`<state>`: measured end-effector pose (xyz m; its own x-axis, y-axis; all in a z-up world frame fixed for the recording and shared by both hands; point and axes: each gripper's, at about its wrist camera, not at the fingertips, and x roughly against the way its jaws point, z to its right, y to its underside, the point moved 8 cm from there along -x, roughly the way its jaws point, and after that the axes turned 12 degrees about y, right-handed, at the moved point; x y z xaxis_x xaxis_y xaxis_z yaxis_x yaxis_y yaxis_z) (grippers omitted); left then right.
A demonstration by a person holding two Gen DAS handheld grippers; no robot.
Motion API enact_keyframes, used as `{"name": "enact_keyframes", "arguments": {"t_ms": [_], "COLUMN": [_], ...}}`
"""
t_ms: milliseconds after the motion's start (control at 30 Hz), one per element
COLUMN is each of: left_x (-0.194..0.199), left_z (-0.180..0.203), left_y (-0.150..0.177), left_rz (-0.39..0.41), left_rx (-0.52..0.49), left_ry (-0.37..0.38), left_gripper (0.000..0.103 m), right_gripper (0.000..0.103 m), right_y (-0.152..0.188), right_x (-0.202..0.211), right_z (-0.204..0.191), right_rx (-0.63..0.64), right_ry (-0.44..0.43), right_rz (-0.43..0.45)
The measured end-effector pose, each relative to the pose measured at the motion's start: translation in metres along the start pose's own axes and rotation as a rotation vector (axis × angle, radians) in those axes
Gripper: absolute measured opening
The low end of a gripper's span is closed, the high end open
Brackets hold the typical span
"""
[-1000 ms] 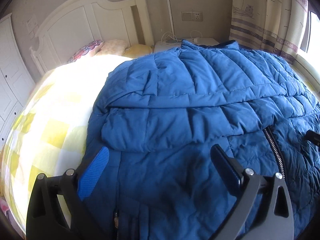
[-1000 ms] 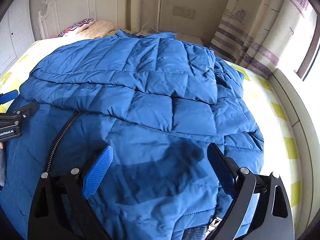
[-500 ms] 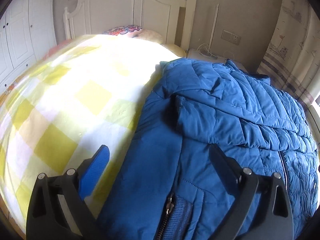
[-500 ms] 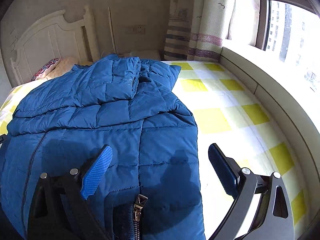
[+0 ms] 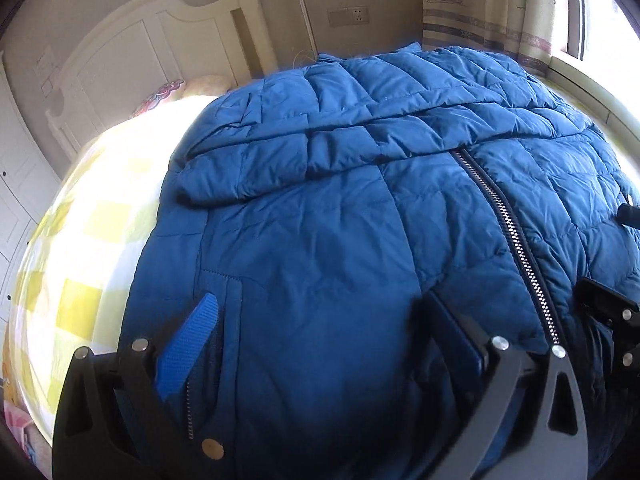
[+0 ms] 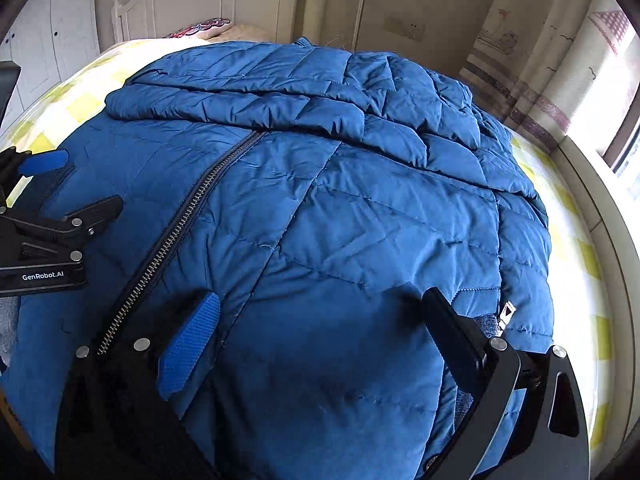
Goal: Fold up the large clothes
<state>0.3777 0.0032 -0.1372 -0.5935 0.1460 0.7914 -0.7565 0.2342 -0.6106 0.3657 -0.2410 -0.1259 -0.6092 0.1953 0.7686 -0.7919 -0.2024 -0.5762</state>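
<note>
A large blue quilted jacket (image 5: 320, 220) lies zipped up on the bed, front up, both sleeves folded across its chest. Its zipper (image 5: 516, 248) runs down the middle. My left gripper (image 5: 320, 312) hovers open over the jacket's lower left half, beside a pocket zip (image 5: 188, 404), with no fabric pinched. In the right wrist view the jacket (image 6: 360, 220) fills the frame. My right gripper (image 6: 322, 308) is over its lower right half, jaws opening wide, nothing gripped between its pads. The left gripper (image 6: 48, 216) shows at that view's left edge, across the zipper (image 6: 176, 224).
The bed has a yellow-and-white checked sheet (image 5: 80, 248). A white headboard (image 5: 160, 48) and pillows (image 5: 168, 92) are at the far end. White wardrobe doors (image 5: 16, 184) stand on the left. A curtain (image 6: 540, 80) and window ledge (image 6: 600, 208) run along the right.
Half a second ago each camera looked out over a side edge of the jacket and the bare sheet. Both have swung back inward over the jacket's front, near the zipper. Both grippers stayed open.
</note>
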Motion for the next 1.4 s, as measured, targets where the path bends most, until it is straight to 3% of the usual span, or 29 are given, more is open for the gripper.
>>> {"name": "enact_keyframes", "arguments": {"t_ms": [167,267,300,400,500,633,667,733,767,800,867,1000,1067,1167,1200,1233,1400], "left_x": [0.038,0.036,0.038,0.037,0.049,0.079,0.081,0.068,0.062,0.064,0.063,0.078,0.092,0.095,0.092,0.091,0.091], "left_z": [-0.036,-0.055,-0.059,-0.061,-0.052,-0.001,0.015,0.039,0.042,0.041,0.035,0.015,-0.009,-0.053,-0.063,-0.066,-0.064], "left_y": [0.029,0.051,0.054,0.055,0.053,0.066,0.072,0.089,0.096,0.099,0.102,0.105,0.113,0.134,0.140,0.143,0.140], "left_rz": [0.062,0.026,0.031,0.024,0.046,0.107,0.110,0.075,0.087,0.154,0.158,0.130,0.160,0.151,0.155,0.176,0.175], "left_rx": [0.077,0.103,0.125,0.137,0.100,0.102,0.067,-0.024,-0.039,-0.027,0.001,0.060,0.110,0.165,0.181,0.185,0.162], "left_ry": [-0.055,-0.062,-0.041,-0.058,-0.127,0.077,0.091,0.051,0.022,0.035,0.090,0.109,0.087,-0.005,0.013,0.052,0.011], "left_gripper": [0.101,0.101,0.101,0.101,0.100,0.100,0.101,0.101,0.101,0.101,0.101,0.101,0.101,0.101,0.101,0.101,0.101], "right_gripper": [0.097,0.097,0.098,0.097,0.097,0.097,0.097,0.097,0.098,0.098,0.098,0.098,0.098,0.098,0.098,0.098,0.098], "right_y": [0.024,0.053,0.056,0.055,0.054,0.059,0.064,0.075,0.077,0.079,0.081,0.084,0.094,0.120,0.128,0.132,0.130], "right_x": [0.035,0.028,0.030,0.032,0.044,0.077,0.078,0.069,0.067,0.063,0.064,0.078,0.086,0.074,0.070,0.071,0.073], "right_z": [0.011,0.014,0.016,0.015,0.013,-0.018,-0.029,-0.039,-0.036,-0.033,-0.031,-0.013,0.009,0.043,0.049,0.052,0.052], "right_rx": [-0.043,-0.057,-0.074,-0.064,-0.090,-0.045,-0.007,0.029,-0.015,-0.052,-0.048,-0.036,-0.083,-0.146,-0.178,-0.197,-0.172], "right_ry": [-0.006,-0.019,-0.039,-0.016,0.019,-0.043,-0.050,-0.040,-0.073,-0.115,-0.126,-0.100,-0.096,-0.040,-0.067,-0.083,-0.038], "right_rz": [0.050,0.025,0.075,0.066,0.053,0.156,0.157,0.149,0.159,0.148,0.143,0.143,0.166,0.124,0.127,0.155,0.145]}}
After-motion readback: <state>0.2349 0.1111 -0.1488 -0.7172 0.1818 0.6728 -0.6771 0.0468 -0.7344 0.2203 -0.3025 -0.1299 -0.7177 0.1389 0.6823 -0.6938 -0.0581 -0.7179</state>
